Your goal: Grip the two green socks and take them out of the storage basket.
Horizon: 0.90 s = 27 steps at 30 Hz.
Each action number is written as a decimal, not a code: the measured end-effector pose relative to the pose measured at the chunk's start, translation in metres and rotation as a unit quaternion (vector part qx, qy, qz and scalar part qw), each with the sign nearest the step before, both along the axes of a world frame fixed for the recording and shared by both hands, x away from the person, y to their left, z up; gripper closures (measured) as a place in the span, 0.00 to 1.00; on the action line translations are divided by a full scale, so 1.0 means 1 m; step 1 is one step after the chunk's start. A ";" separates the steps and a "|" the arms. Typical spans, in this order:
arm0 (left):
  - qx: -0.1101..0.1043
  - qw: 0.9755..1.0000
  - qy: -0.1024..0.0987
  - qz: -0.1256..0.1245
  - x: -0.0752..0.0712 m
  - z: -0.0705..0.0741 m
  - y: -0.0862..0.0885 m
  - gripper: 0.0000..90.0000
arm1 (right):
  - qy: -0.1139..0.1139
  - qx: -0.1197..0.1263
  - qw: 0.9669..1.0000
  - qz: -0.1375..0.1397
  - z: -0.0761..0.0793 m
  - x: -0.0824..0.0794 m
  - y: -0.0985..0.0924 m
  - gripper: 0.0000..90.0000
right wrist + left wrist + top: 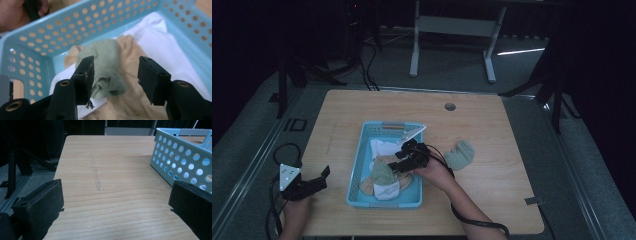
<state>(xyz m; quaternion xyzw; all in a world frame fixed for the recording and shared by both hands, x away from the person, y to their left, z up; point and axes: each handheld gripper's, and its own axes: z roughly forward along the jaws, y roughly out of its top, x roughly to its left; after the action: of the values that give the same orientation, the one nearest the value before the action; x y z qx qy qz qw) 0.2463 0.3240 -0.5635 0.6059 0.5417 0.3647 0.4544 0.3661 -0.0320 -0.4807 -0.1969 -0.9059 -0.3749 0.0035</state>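
A: What is seen at the left?

B: The left gripper point(307, 184) is rested on the worktop point(492, 150), jaws wide open and empty, the blue basket point(180, 157) beyond its right jaw.

A: And the right?

B: The right gripper point(113, 75) is held over the basket, jaws half open; a green sock point(105, 67) lies between them, ungripped. Another sock point(460, 154) lies outside on the worktop, so sorting seems partly done.

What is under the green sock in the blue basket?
The green sock lies on beige cloth and white cloth in the blue basket. What is beneath those is covered.
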 end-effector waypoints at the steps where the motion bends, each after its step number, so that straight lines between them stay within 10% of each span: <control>1: 0.000 1.000 0.000 0.000 0.000 0.000 0.000 0.00 | 0.002 -0.004 1.000 0.005 -0.002 -0.001 0.002 0.52; 18: 0.000 1.000 0.000 -0.001 0.000 0.000 0.000 0.00 | 0.010 -0.084 0.996 0.034 -0.022 -0.005 0.023 0.54; 27: 0.000 1.000 0.000 -0.001 0.000 0.000 0.000 0.00 | 0.013 -0.114 0.991 0.064 -0.024 -0.008 0.026 0.89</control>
<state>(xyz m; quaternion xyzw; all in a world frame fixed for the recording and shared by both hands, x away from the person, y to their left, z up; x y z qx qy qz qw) 0.2463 0.3241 -0.5635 0.6063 0.5411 0.3643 0.4549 0.3581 -0.0060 -0.5043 -0.1422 -0.9534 -0.2655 0.0163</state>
